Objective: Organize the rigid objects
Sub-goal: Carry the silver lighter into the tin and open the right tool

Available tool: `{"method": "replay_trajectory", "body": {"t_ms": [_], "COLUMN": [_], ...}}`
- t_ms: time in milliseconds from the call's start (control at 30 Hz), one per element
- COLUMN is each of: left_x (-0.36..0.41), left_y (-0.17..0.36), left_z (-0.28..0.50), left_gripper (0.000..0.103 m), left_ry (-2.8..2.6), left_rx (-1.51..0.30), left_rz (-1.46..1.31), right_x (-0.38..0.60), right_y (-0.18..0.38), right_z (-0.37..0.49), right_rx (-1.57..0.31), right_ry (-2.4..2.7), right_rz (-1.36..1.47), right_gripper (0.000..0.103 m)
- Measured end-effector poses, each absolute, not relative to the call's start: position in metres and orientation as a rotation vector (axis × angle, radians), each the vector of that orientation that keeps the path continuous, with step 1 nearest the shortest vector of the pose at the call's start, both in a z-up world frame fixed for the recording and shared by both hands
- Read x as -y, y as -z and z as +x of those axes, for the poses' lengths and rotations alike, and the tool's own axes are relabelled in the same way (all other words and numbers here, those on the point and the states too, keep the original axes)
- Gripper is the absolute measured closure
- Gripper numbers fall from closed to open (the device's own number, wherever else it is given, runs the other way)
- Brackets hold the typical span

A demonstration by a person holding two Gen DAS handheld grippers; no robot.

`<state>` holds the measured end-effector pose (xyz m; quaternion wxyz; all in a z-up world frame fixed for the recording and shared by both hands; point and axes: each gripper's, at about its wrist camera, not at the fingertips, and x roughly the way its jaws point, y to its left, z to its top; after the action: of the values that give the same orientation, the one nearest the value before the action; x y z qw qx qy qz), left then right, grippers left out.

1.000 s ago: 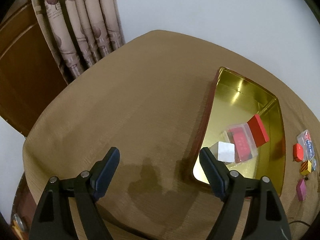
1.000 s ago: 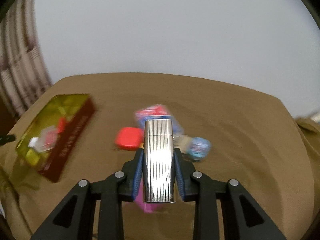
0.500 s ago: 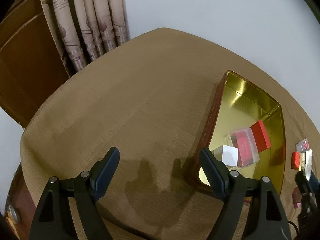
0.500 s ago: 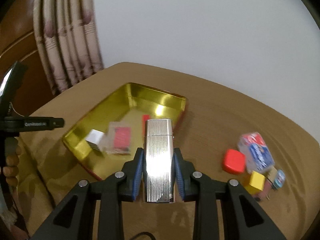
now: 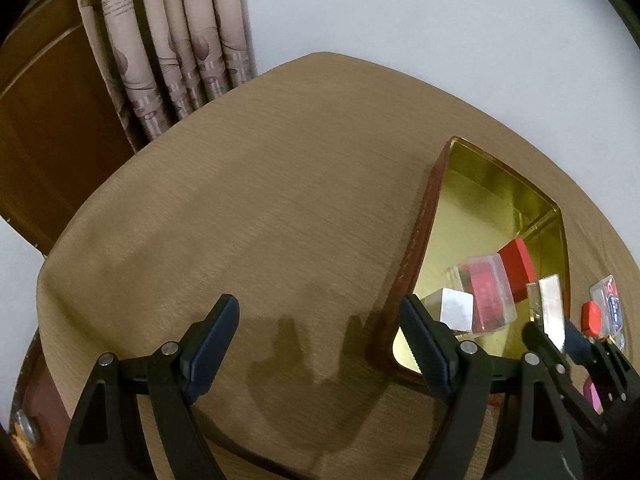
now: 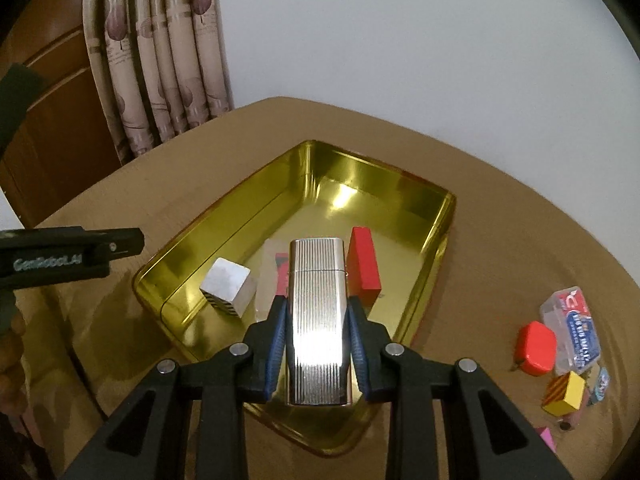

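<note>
My right gripper [image 6: 316,312] is shut on a ribbed silver lighter [image 6: 317,320] and holds it over the near part of a gold tin tray [image 6: 248,196]. The tray holds a silver cube [image 6: 228,286], a clear case with a red insert [image 6: 270,276] and a red block [image 6: 363,264]. My left gripper [image 5: 320,324] is open and empty over the brown table, just left of the tray [image 5: 472,196]. The right gripper with the lighter [image 5: 550,312] also shows at the right of the left wrist view.
Right of the tray lie a clear plastic box with a blue label [image 6: 572,328], a red rounded piece [image 6: 536,348], a yellow striped cube [image 6: 564,392] and a pink piece [image 6: 546,438]. A curtain [image 5: 172,40] and a wooden door [image 5: 44,128] stand behind the table.
My right gripper has carried the lighter left from above the loose pieces to over the tray. The left gripper has stayed open, shifting slightly.
</note>
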<state>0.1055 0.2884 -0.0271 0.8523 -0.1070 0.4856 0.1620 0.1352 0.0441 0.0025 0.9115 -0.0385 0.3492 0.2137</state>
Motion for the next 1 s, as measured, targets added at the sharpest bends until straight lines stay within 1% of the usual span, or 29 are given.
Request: {"method": "replay_trajectory", "body": {"t_ms": [467,600,1000], "left_x": [-0.288,-0.288,-0.287], "left_y": [0.027,0.027,0.026], "left_z": [0.105,0.105,0.105], "left_gripper": [0.024,0.024,0.024], "left_ry": [-0.343,-0.342,-0.341], "left_rx": [-1.022,-1.025,-1.022], "left_rz": [-0.225,-0.228,-0.214], "right_x": [-0.045,-0.046,-0.018], "right_y": [0.017,0.020,0.004], "right_z": [0.144,0.144,0.132], "right_rx": [-0.766,-0.771,-0.723], "right_ry": [-0.434,-0.433,-0.415], "right_rz": [-0.084,-0.080,0.001], "right_gripper": [0.073,0.072,0.071]}}
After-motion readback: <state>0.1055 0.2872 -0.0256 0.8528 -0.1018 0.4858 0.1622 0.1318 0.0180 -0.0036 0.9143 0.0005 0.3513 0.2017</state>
